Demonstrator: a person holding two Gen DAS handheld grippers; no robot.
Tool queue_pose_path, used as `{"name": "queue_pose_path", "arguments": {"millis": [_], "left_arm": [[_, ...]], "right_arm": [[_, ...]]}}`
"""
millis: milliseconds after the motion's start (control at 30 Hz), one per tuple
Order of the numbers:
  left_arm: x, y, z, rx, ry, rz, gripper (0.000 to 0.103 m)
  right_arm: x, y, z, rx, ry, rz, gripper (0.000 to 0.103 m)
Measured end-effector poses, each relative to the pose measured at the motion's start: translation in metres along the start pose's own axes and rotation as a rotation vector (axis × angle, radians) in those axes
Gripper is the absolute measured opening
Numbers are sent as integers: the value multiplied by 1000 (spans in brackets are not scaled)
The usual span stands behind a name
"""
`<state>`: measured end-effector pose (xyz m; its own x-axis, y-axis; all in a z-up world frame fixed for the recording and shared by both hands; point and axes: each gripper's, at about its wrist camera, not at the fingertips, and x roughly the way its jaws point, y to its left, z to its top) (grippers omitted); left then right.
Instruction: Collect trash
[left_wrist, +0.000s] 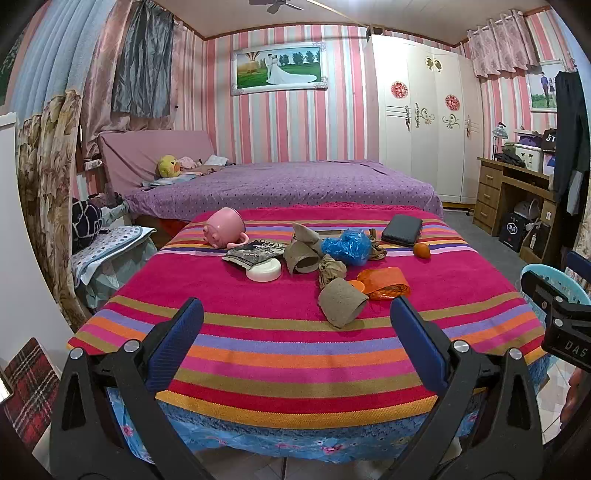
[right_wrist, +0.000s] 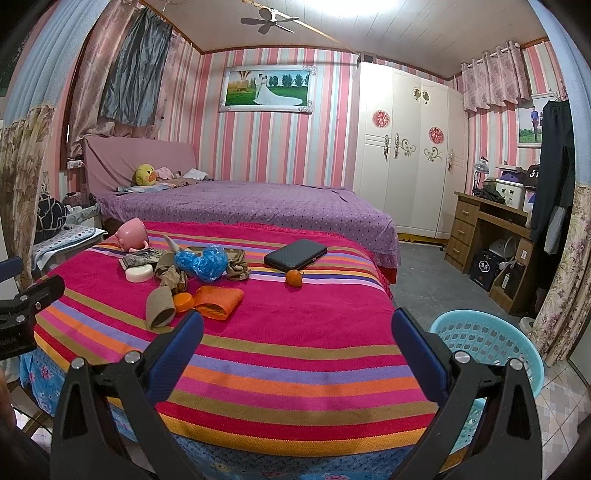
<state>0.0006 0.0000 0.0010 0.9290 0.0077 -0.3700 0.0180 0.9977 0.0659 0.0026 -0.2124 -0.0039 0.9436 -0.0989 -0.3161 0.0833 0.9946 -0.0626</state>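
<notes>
Trash lies on a table covered by a striped red cloth (left_wrist: 280, 350): a flattened cardboard tube (left_wrist: 341, 301) nearest me, an orange wrapper (left_wrist: 384, 282), a crumpled blue plastic bag (left_wrist: 347, 245), brown paper scraps (left_wrist: 303, 251) and a dark snack packet (left_wrist: 255, 253). The same pile shows in the right wrist view, with the tube (right_wrist: 159, 306), wrapper (right_wrist: 218, 301) and blue bag (right_wrist: 201, 262). A light blue basket (right_wrist: 491, 354) stands right of the table. My left gripper (left_wrist: 295, 332) and right gripper (right_wrist: 297, 339) are both open and empty, short of the pile.
On the cloth are also a tipped pink mug (left_wrist: 225, 227), a white lid (left_wrist: 264, 271), a black case (left_wrist: 402, 229) and a small orange fruit (left_wrist: 421, 250). A purple bed (left_wrist: 280, 184) lies behind, a wardrobe (left_wrist: 421, 122) and desk (left_wrist: 506, 192) to the right.
</notes>
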Motion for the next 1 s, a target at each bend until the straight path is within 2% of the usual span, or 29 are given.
{"name": "queue_pose_path", "arguments": {"millis": [400, 467, 900, 1000], "left_arm": [[-1, -4, -1, 4, -17, -2, 98], [1, -4, -1, 7, 9, -3, 98], [5, 0, -4, 11, 36, -8, 98], [4, 0, -4, 12, 8, -4, 98]], "right_arm": [[2, 0, -1, 1, 8, 3, 99], [2, 0, -1, 1, 7, 3, 99], [2, -1, -2, 1, 8, 6, 99], [2, -1, -2, 1, 8, 6, 99]]}}
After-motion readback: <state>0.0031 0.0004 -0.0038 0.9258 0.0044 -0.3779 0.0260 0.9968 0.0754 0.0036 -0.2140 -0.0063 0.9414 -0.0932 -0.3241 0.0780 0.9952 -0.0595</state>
